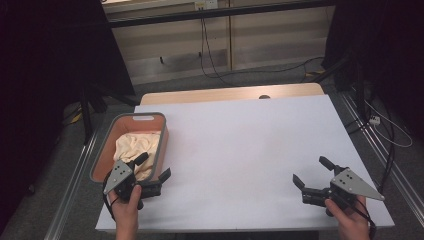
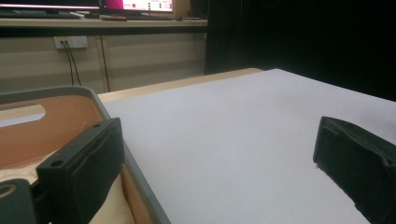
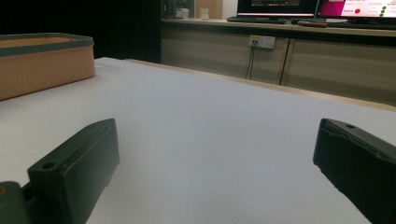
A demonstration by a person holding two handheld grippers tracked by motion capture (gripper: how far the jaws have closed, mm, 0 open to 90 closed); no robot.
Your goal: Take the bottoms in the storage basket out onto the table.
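Nearest, at the table's front edge, two hands each hold a black, blocky two-jaw tool capped by a grey three-cornered plate. The left hand carries the left gripper, whose jaws stand wide apart astride the near right wall of the basket: one jaw hangs over the inside, above the cloth, the other over the table outside. In the left gripper view that inner jaw sits just within the grey rim, its matte face moulded with a screw hole; whether it touches the cloth cannot be told. The right hand holds the right gripper low over bare table near the right front corner, jaws likewise spread with nothing between them.

Farther in, the basket is a rounded oblong tub, salmon-orange walls under a smooth grey rim, with a slot handle at its far end. It stands at the table's left edge, holding the crumpled, soft cream cloth. The tabletop is flat, matte white, with a pale wooden strip along its far side. Beyond lie grey carpet, trailing black cables and light wooden cabinets.
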